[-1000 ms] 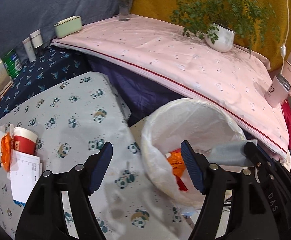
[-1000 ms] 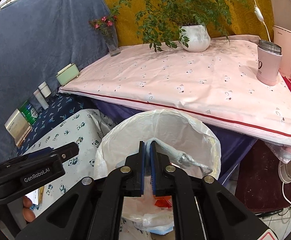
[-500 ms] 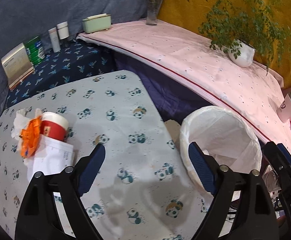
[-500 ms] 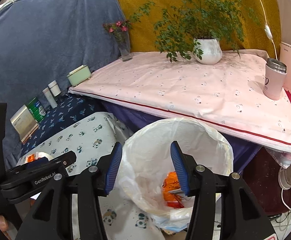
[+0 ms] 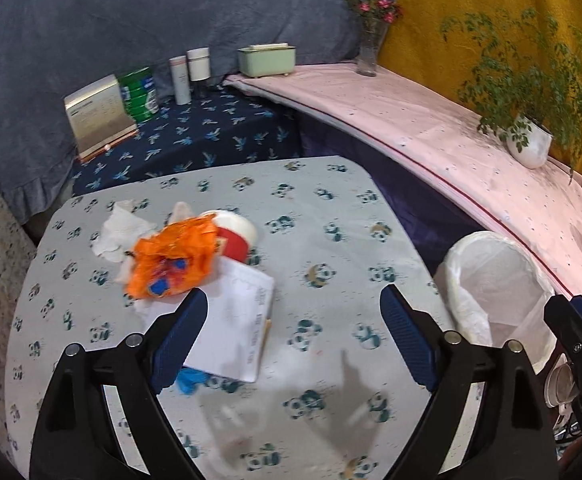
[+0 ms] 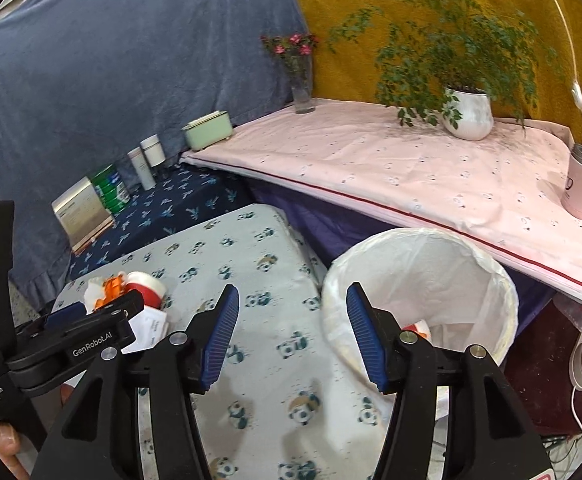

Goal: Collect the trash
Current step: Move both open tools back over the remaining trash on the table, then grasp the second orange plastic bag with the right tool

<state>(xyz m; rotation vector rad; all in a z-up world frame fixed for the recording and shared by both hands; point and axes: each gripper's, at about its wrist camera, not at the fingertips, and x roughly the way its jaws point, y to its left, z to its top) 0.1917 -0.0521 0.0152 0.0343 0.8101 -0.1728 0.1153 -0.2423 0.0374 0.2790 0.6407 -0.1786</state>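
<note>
Both pairs of fingers are blue, ribbed pads on black plastic arms with round silver rivets; our left gripper [image 5: 293, 340] stands wide with nothing between its pads, and the jaws of our right gripper [image 6: 293, 338] are opening at a middling gap, also empty. We see our left gripper's black body from the right wrist view, printed "GenRobot.AI" and, lower down, "Data Acquisition System". Below us the tabletop [image 5: 331, 248] wears a pale grey cloth with a repeating panda print, its corners rounded. On its left part lies the trash in one loose heap: a crinkled orange wrapper [image 5: 173, 262] of shiny film with blue and red patches, resting against a tipped red paper cup [image 5: 233, 234] with a white rim, crumpled white tissue [image 5: 119, 232] just beside them, and a flat white printed sheet [image 5: 233, 320] whose text is too small for us to read; our left finger pad overlaps the sheet's near corner in view. A scrap of blue material [image 5: 191, 378] peeks from under the sheet. Off the tabletop's right edge stands a round bin [image 6: 419, 276] lined with a thin, translucent white bag, and something orange and red [image 6: 417, 328] lies inside it. Behind, a pink speckled sheet with a red seam [image 6: 411, 176] carries a white ceramic pot with a feathery green plant [image 6: 467, 112] and a pink flask with a steel lid [image 6: 581, 184].
</note>
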